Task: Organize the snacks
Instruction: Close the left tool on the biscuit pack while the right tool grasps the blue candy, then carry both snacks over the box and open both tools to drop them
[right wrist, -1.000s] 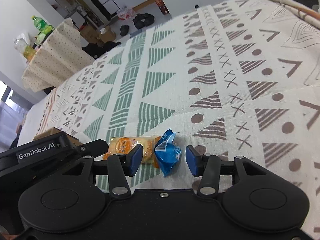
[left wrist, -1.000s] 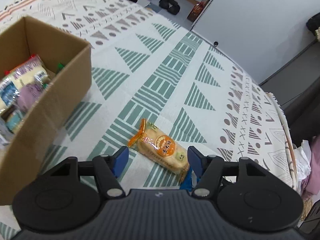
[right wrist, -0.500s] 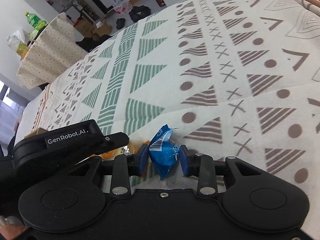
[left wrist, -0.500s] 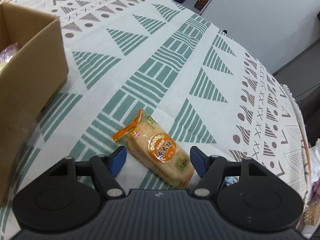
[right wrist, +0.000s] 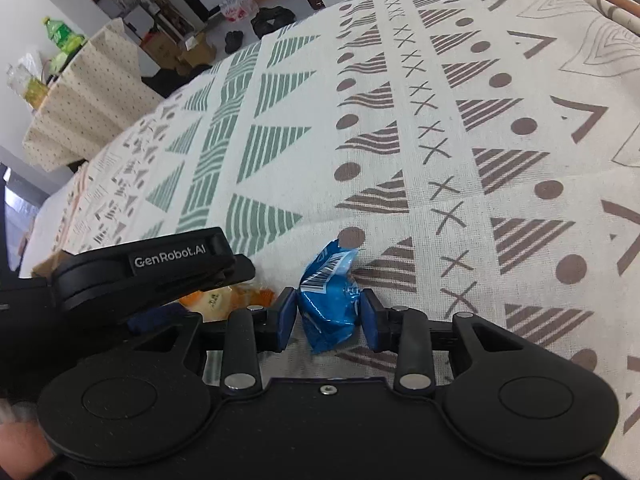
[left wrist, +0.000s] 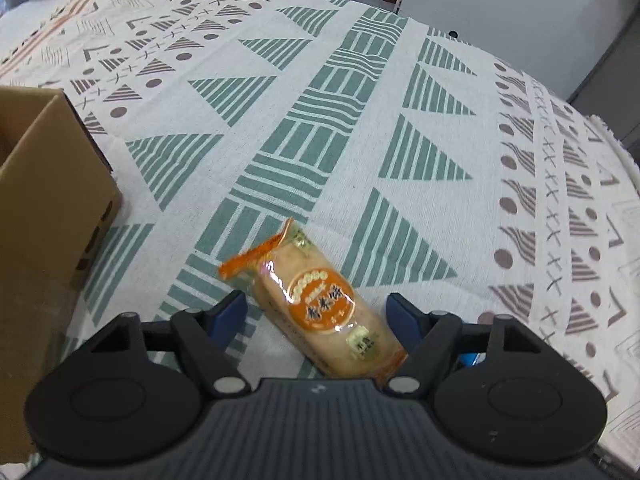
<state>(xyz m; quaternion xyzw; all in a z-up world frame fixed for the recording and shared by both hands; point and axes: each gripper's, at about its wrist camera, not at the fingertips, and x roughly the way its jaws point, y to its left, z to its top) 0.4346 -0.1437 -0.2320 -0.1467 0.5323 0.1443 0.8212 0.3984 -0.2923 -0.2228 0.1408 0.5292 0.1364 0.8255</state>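
Observation:
An orange rice-cracker packet (left wrist: 320, 304) lies on the patterned cloth between the fingers of my left gripper (left wrist: 318, 312), which is open around it and not touching. In the right wrist view my right gripper (right wrist: 329, 314) is shut on a small blue snack packet (right wrist: 330, 304) resting on the cloth. The left gripper's body (right wrist: 152, 272) shows at the left of that view, with the orange packet (right wrist: 224, 298) partly hidden under it. A corner of the cardboard box (left wrist: 44, 200) stands at the left of the left wrist view.
The table carries a cloth with green triangles and brown marks (left wrist: 360, 120). The cloth's edge (left wrist: 616, 152) runs along the right. A second covered table (right wrist: 80, 92) with bottles stands beyond, with shoes and boxes on the floor.
My right gripper closed on the blue packet. My left gripper moved forward so the orange packet lies deeper between its open fingers; the box slid further to the left of view.

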